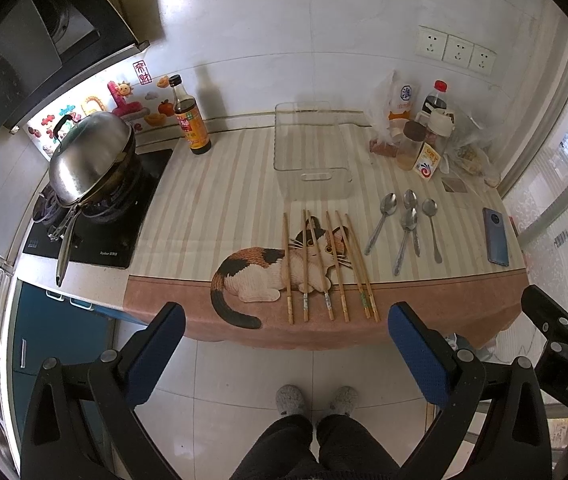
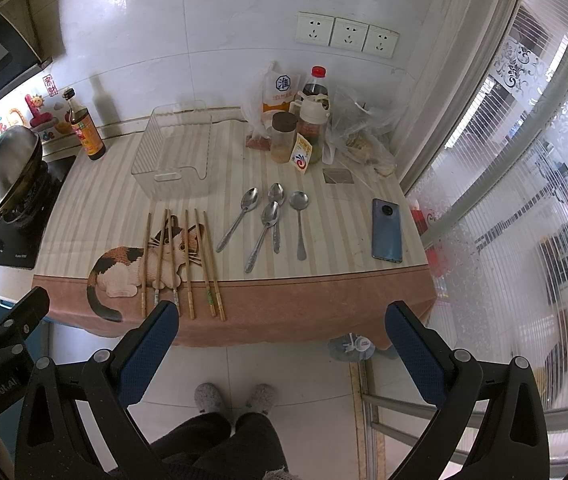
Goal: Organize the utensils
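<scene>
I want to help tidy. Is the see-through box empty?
Empty: the clear plastic box shows only striped cloth through it.

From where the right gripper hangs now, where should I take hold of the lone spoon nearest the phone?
Probably mid-handle. The rightmost spoon lies flat and apart from the others, bowl toward the wall, its handle running toward the table's front edge. Come straight down with the right gripper, fingers either side of the thin handle; the bowl is wider.

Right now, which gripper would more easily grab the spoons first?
Probably the right gripper: open, and the spoons lie nearly straight ahead of it, while the chopsticks face the left gripper.
</scene>
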`<action>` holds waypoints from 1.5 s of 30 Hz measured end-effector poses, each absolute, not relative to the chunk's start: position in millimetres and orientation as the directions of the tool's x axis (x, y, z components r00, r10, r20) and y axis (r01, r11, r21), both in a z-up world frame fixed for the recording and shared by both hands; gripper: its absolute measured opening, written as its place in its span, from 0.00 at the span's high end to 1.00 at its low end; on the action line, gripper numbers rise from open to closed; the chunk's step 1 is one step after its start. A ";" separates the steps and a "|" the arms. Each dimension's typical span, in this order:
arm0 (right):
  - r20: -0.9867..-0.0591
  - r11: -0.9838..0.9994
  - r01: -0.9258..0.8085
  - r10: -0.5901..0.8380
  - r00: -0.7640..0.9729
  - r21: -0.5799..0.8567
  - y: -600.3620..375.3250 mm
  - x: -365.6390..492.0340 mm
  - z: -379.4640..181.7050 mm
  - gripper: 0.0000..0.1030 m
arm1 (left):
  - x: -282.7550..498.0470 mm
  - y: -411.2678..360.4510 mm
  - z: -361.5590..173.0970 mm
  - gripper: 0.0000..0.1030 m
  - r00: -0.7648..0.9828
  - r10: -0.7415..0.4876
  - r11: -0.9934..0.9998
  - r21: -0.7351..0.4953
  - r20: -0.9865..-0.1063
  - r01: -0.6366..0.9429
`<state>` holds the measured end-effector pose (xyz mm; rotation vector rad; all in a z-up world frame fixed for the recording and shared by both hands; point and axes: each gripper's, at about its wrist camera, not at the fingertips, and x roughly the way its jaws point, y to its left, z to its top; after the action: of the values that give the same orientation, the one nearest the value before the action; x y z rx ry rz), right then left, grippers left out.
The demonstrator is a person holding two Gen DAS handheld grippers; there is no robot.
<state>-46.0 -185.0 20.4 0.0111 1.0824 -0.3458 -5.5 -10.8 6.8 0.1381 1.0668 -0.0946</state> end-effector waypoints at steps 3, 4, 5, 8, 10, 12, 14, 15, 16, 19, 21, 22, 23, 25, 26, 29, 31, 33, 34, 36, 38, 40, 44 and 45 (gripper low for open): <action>-0.865 0.946 0.282 -0.271 0.422 -0.159 -184.8 -45.5 21.0 0.00 | -5.2 -10.8 6.5 0.00 0.480 -0.011 0.987 0.066 -0.877 0.144; -0.865 0.947 0.281 -0.271 0.422 -0.159 -184.8 -45.7 21.1 0.00 | -2.0 -13.4 9.9 0.00 0.479 -0.011 0.987 0.069 -0.878 0.148; -0.866 0.946 0.281 -0.271 0.421 -0.159 -184.4 -43.6 23.4 0.00 | -1.5 -14.6 10.6 0.00 0.479 -0.012 0.987 0.068 -0.878 0.149; -0.867 0.947 0.281 -0.270 0.420 -0.158 -184.3 -42.2 23.8 0.00 | -0.3 -16.1 11.8 0.00 0.480 -0.011 0.986 0.069 -0.877 0.149; -0.866 0.946 0.282 -0.271 0.420 -0.159 -184.2 -42.3 23.6 0.00 | -1.4 -14.3 10.9 0.00 0.479 -0.013 0.987 0.067 -0.878 0.149; -0.866 0.946 0.282 -0.270 0.420 -0.159 -184.1 -42.5 23.4 0.00 | -0.9 -16.2 12.2 0.00 0.480 -0.012 0.987 0.068 -0.877 0.149; -0.866 0.946 0.282 -0.270 0.421 -0.158 -184.3 -42.8 22.9 0.00 | -1.6 -14.0 10.8 0.00 0.479 -0.013 0.987 0.067 -0.878 0.149; -0.866 0.947 0.281 -0.270 0.421 -0.158 -184.3 -42.7 23.4 0.00 | -1.3 -14.7 11.2 0.00 0.479 -0.013 0.987 0.067 -0.878 0.149; -0.866 0.946 0.282 -0.270 0.421 -0.158 -184.4 -42.9 22.8 0.00 | -1.1 -15.4 11.7 0.00 0.479 -0.012 0.987 0.068 -0.878 0.148; -0.866 0.947 0.279 -0.269 0.421 -0.158 -184.1 -40.5 24.1 0.00 | -1.9 -13.9 10.6 0.00 0.480 -0.014 0.987 0.066 -0.877 0.150; -0.866 0.948 0.278 -0.267 0.422 -0.156 -184.2 -39.6 24.7 0.00 | -0.1 -14.8 11.3 0.00 0.478 -0.017 0.987 0.062 -0.878 0.149; -0.865 0.948 0.280 -0.265 0.426 -0.153 -184.7 -37.7 25.0 0.00 | 1.2 -15.9 11.7 0.00 0.476 -0.019 0.987 0.059 -0.879 0.148; -0.863 0.947 0.284 -0.263 0.432 -0.146 -185.9 -37.1 26.3 0.00 | 3.2 -15.5 11.7 0.00 0.475 -0.019 0.987 0.058 -0.880 0.147; -0.863 0.948 0.287 -0.258 0.434 -0.139 -187.8 -31.9 24.3 0.00 | 9.3 -18.0 10.8 0.00 0.478 -0.017 0.988 0.057 -0.878 0.141; -0.863 0.948 0.290 -0.253 0.438 -0.131 -189.2 -29.9 22.6 0.00 | 13.7 -18.5 9.9 0.00 0.487 -0.013 0.989 0.059 -0.873 0.133; -0.864 0.951 0.290 -0.236 0.444 -0.111 -196.3 -18.4 13.6 0.00 | 27.9 -15.2 3.6 0.00 0.526 -0.001 0.992 0.064 -0.851 0.105; -0.865 0.952 0.290 -0.224 0.449 -0.096 -202.8 -10.3 5.0 0.00 | 41.9 -14.6 -4.1 0.00 0.552 0.018 0.993 0.080 -0.833 0.088; -0.864 0.954 0.291 -0.203 0.460 -0.069 -210.9 4.2 -9.3 0.00 | 59.5 -12.3 -17.3 0.00 0.556 0.066 0.993 0.110 -0.828 0.046; -0.870 0.954 0.293 -0.199 0.450 -0.066 -215.2 13.8 -19.8 0.00 | 67.3 -9.9 -24.7 0.00 0.557 0.078 0.993 0.112 -0.827 0.027; -0.882 0.959 0.278 -0.174 0.437 -0.051 -221.2 28.9 -39.0 0.02 | 88.4 -3.6 -45.9 0.00 0.544 0.119 0.991 0.131 -0.831 -0.016; -0.898 0.963 0.263 -0.162 0.409 -0.054 -224.2 45.8 -62.6 0.09 | 104.6 3.2 -67.6 0.00 0.518 0.150 0.987 0.154 -0.842 -0.035; -0.913 0.969 0.243 -0.140 0.384 -0.046 -225.1 61.0 -86.2 0.22 | 117.3 9.6 -90.2 0.00 0.482 0.166 0.985 0.165 -0.860 -0.044; -0.954 0.977 0.211 -0.064 0.293 -0.001 -222.5 93.0 -139.5 0.51 | 147.9 23.1 -147.9 0.04 0.361 0.154 0.988 0.148 -0.920 -0.044; -0.961 0.978 0.207 -0.061 0.271 -0.004 -220.5 101.2 -153.1 0.53 | 156.3 25.7 -165.8 0.09 0.320 0.128 0.992 0.124 -0.939 -0.032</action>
<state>101.2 -220.5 -153.1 0.1309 1.2851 -0.1816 156.3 25.7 -165.8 0.0886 1.2415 0.1051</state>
